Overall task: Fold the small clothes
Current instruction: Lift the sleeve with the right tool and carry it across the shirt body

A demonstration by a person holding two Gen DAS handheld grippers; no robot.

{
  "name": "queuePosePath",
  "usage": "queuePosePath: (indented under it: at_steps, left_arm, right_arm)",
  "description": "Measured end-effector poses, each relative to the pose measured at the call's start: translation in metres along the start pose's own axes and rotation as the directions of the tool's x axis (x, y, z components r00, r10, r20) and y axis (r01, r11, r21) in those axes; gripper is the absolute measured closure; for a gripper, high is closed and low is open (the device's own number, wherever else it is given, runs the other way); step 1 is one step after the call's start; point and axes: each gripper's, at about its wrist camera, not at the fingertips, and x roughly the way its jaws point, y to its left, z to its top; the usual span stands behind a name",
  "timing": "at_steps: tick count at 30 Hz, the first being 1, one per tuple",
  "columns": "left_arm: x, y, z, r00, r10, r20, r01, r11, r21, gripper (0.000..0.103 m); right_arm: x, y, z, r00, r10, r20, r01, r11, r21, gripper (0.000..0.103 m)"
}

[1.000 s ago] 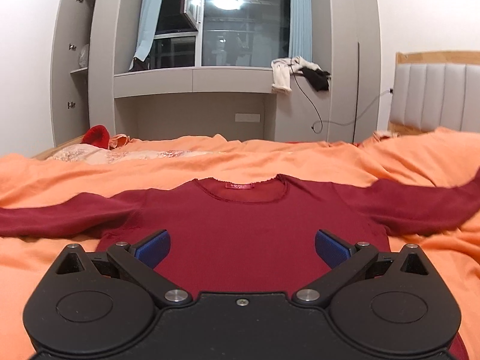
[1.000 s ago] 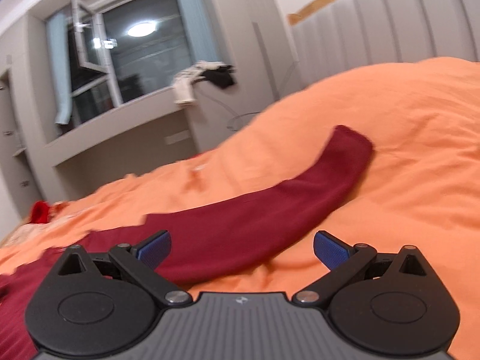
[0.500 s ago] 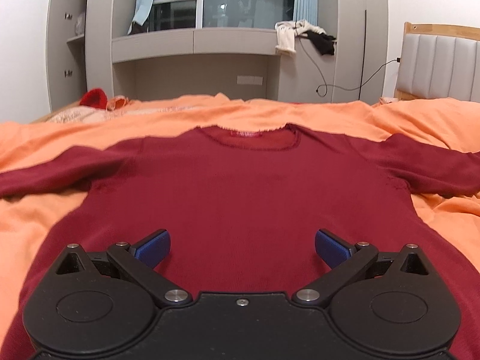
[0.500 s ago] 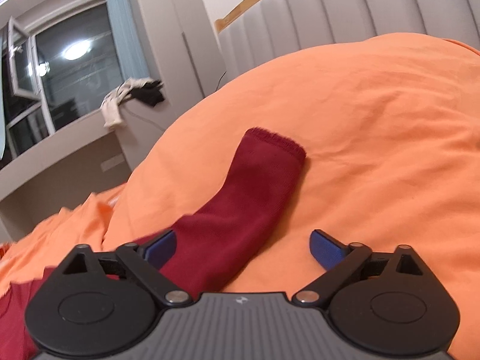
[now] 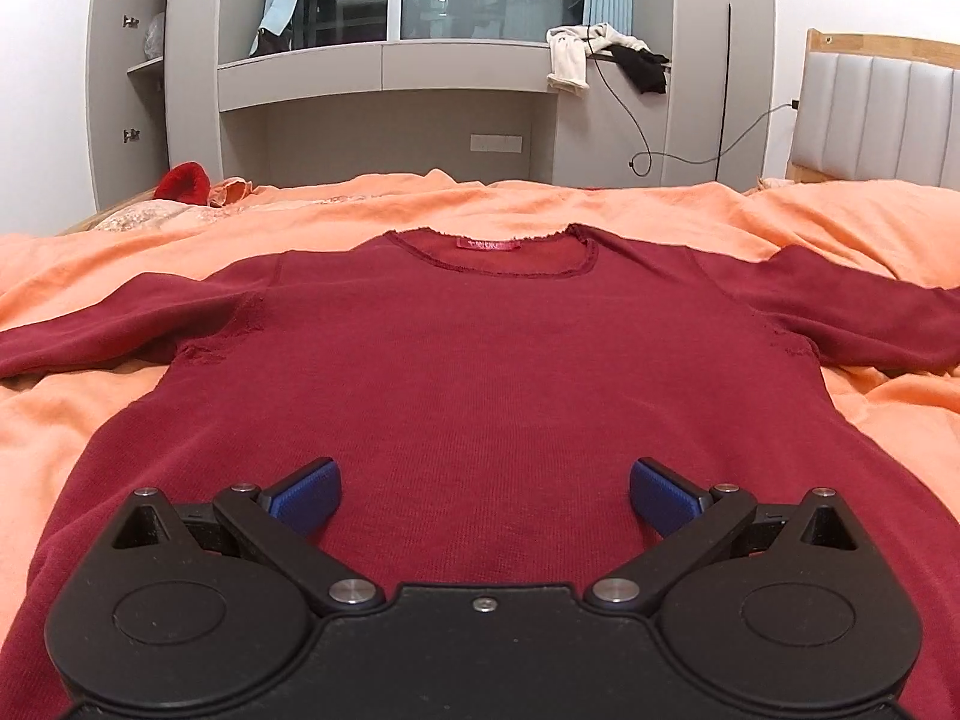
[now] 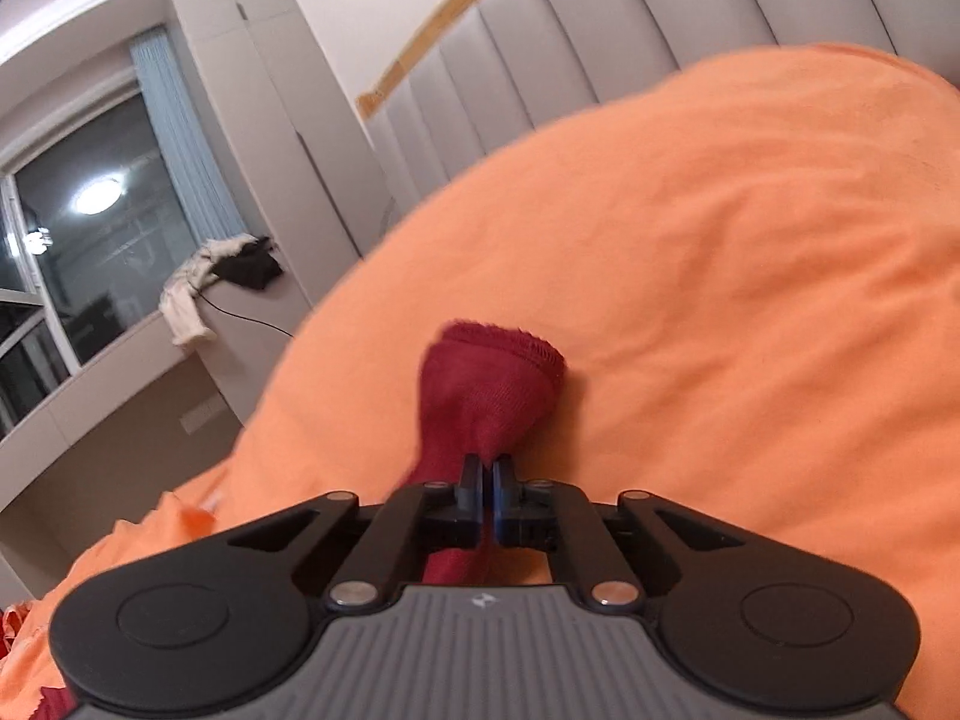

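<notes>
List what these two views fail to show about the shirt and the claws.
- Red shirt hem: left wrist view, covered by the open left claw.
- Left sleeve end: left wrist view, cut off by the frame edge.
- Sleeve behind the shut right claw: right wrist view, hidden by its body.

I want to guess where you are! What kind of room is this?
Most likely a bedroom. A dark red shirt lies spread on a bed's orange cover, with a padded headboard at one end and grey wardrobe cupboards by the window.
</notes>
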Motion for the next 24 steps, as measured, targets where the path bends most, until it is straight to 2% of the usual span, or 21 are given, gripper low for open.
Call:
queuePosePath:
  at_steps: [6, 12, 18, 20, 24]
  left_arm:
    - [-0.009, 0.008, 0.014, 0.997, 0.076, 0.010, -0.075, 0.995, -0.065, 0.001]
    - [-0.021, 0.030, 0.029, 0.992, 0.127, 0.027, -0.123, 0.985, -0.118, 0.001]
    - [-0.038, 0.073, 0.040, 0.979, 0.198, 0.055, -0.178, 0.952, -0.249, 0.001]
    - [-0.043, 0.089, 0.042, 0.969, 0.239, 0.062, -0.212, 0.935, -0.284, 0.001]
    - [-0.048, 0.118, 0.047, 0.955, 0.294, 0.052, -0.254, 0.893, -0.372, 0.001]
  right_arm:
    - [-0.034, 0.052, 0.002, 0.991, 0.116, 0.063, -0.107, 0.985, -0.132, 0.100]
    - [-0.062, 0.138, 0.005, 0.961, 0.269, 0.067, -0.239, 0.926, -0.294, 0.100]
    - [-0.100, 0.235, -0.015, 0.906, 0.421, 0.041, -0.350, 0.802, -0.484, 0.100]
    - [-0.111, 0.267, -0.034, 0.900, 0.435, 0.024, -0.350, 0.754, -0.555, 0.100]
    - [-0.133, 0.326, -0.081, 0.869, 0.493, -0.037, -0.389, 0.636, -0.666, 0.100]
